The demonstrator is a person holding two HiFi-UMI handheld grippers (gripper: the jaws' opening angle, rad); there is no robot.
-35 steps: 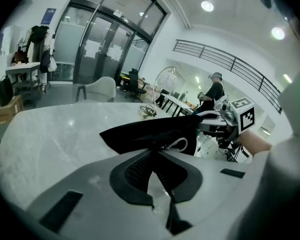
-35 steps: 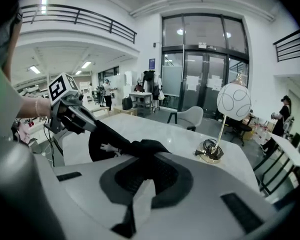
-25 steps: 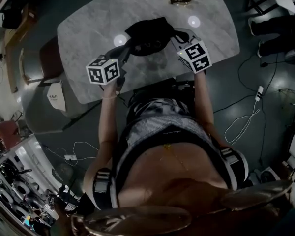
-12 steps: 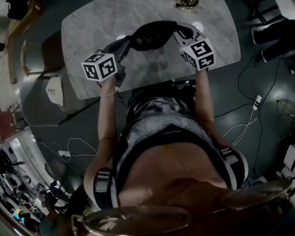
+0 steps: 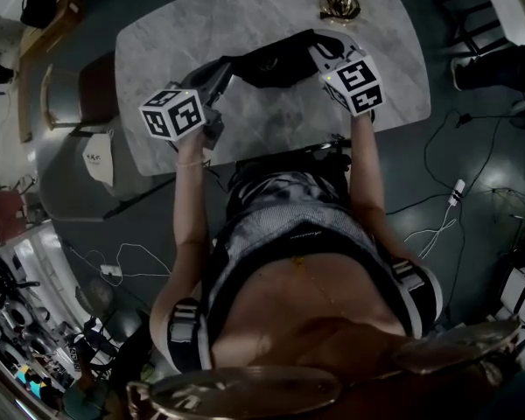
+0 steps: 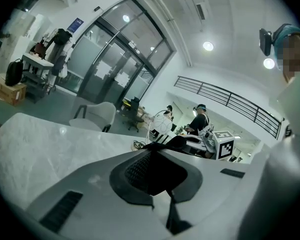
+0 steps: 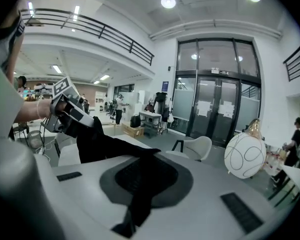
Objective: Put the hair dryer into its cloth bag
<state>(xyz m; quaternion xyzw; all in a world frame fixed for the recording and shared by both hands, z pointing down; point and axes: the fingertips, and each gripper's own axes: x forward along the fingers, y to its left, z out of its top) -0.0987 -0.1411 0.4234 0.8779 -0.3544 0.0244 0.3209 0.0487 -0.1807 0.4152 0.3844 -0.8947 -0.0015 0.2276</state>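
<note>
While strung between both sets of tongs, held up over the far half of the marble bench (image 5: 166,42): black cloth bag (image 5: 284,59), slack and drooping in the middle. Gripped at one end by left tongs (image 5: 231,63), pressed tight together on a fold of the black fabric. Gripped at the other end by right tongs (image 5: 320,52), likewise clamped on the cloth. Near the bench's far edge, beyond the bag, a white globe (image 7: 245,155) with dark looping lines and a brass-coloured cap. Off the bench's left edge, a brown chair (image 5: 83,103). Farther out, a white chair (image 7: 195,146) before tall glass doors (image 7: 220,94).
</note>
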